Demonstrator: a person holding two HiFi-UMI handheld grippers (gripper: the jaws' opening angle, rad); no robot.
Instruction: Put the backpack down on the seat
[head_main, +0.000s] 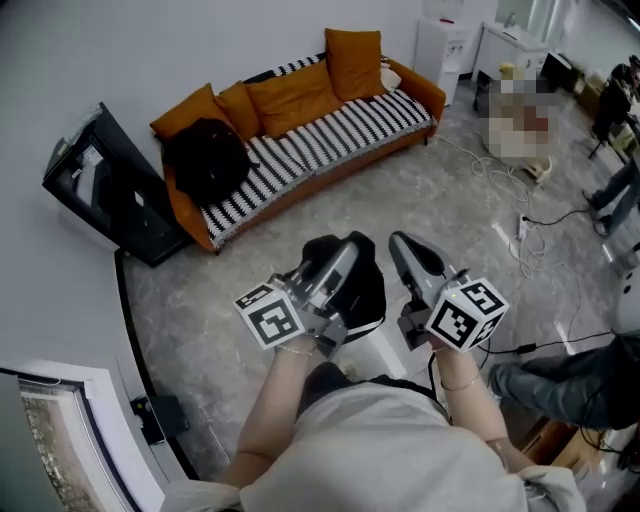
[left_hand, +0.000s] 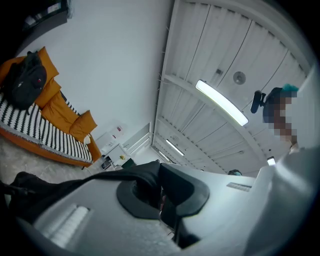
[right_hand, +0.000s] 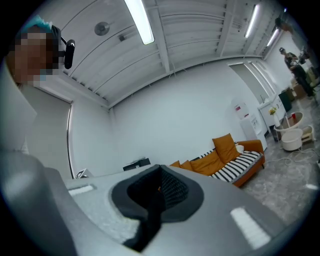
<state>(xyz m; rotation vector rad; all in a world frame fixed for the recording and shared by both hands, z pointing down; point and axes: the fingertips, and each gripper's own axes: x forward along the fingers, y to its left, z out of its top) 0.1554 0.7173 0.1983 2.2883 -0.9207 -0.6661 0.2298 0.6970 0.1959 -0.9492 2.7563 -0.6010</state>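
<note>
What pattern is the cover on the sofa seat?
The seat cover is black-and-white striped; head view shows it best.

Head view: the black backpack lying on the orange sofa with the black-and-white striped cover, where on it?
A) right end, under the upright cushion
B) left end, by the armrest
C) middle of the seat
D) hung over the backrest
B: the black backpack sits on the seat at the left end of the orange sofa, leaning against the orange cushions there.
</note>
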